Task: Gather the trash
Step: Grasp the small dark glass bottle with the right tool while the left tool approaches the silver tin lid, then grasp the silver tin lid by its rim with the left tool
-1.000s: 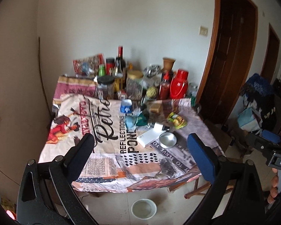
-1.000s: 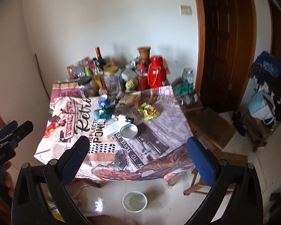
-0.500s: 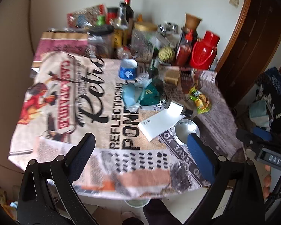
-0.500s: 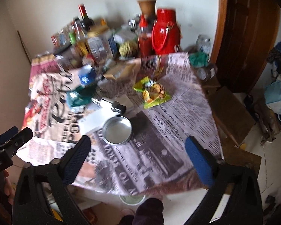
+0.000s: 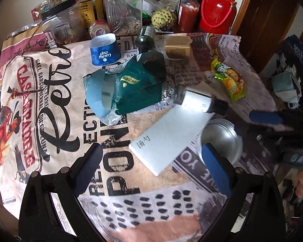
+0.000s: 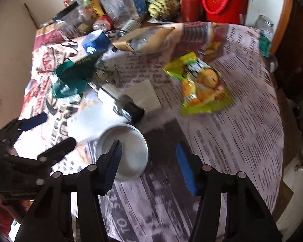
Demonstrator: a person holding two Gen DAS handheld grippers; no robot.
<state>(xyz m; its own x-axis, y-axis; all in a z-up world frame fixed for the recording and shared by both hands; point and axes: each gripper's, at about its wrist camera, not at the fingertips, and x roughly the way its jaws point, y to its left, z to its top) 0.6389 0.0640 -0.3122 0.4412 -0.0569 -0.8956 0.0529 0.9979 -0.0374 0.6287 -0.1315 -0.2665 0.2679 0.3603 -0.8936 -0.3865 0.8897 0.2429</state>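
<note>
Trash lies on a printed tablecloth (image 5: 50, 104): a crumpled green and blue wrapper (image 5: 129, 84), a blue paper cup (image 5: 105, 50) on its side, a yellow-green snack packet (image 5: 228, 78) (image 6: 200, 84), a white card (image 5: 169, 133) and a small bottle with a black cap (image 5: 200, 100) (image 6: 123, 102). A round metal tin (image 5: 224, 139) (image 6: 123, 151) sits near the front. My left gripper (image 5: 151, 165) is open just above the white card. My right gripper (image 6: 149, 163) is open over the tin's right rim.
Jars, sauce bottles, a custard apple (image 5: 163, 18) and a red thermos (image 5: 218, 10) crowd the table's far edge. A tan box (image 5: 177, 46) lies behind the wrapper. A dark wooden door (image 5: 272, 20) and a chair with clothes stand to the right.
Both grippers have moved forward and down from beyond the table's edge to just above its near half. Both have stayed open and empty.
</note>
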